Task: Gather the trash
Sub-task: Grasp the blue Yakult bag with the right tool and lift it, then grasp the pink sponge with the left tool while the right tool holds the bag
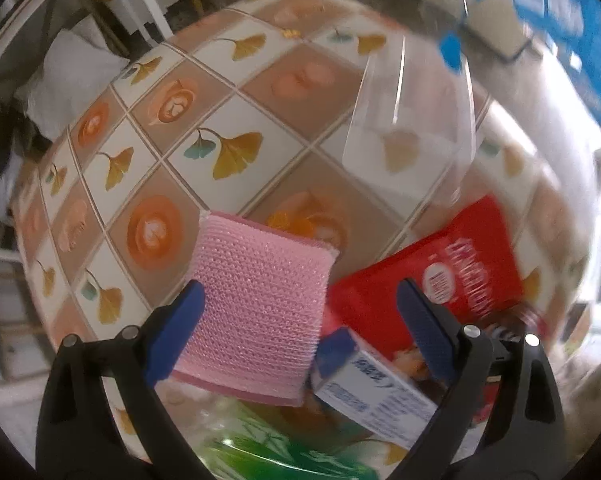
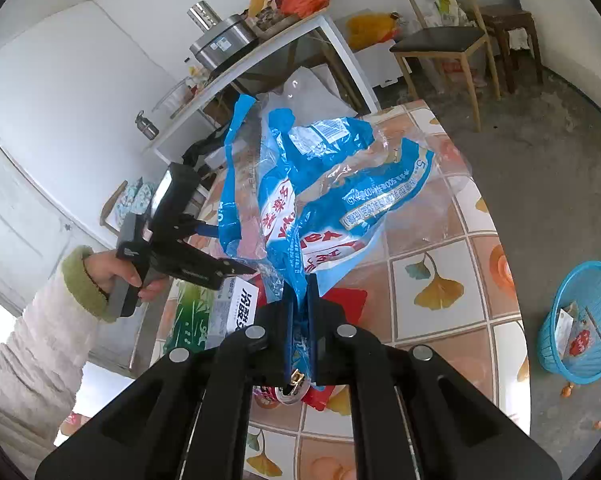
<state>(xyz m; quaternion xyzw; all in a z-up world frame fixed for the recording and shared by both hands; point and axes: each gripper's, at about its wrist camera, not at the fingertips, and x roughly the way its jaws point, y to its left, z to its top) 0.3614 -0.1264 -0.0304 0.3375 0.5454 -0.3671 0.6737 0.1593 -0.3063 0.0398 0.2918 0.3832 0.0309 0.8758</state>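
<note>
I see the table (image 2: 440, 240) with its leaf-patterned cloth, and on the floor beside it the blue basket (image 2: 584, 320). My right gripper (image 2: 300, 292) is clamped tight on the blue plastic bag (image 2: 320, 200), lifted above the table. My left gripper (image 1: 300, 300) stands wide apart over the pink sponge (image 1: 256, 300), red box (image 1: 440, 264) and small white carton (image 1: 372, 396), gripping nothing.

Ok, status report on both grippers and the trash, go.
Right gripper shut on blue plastic bag, lifted over table. Left gripper open above pink sponge, nothing held. Blue basket on floor, path clear.
</note>
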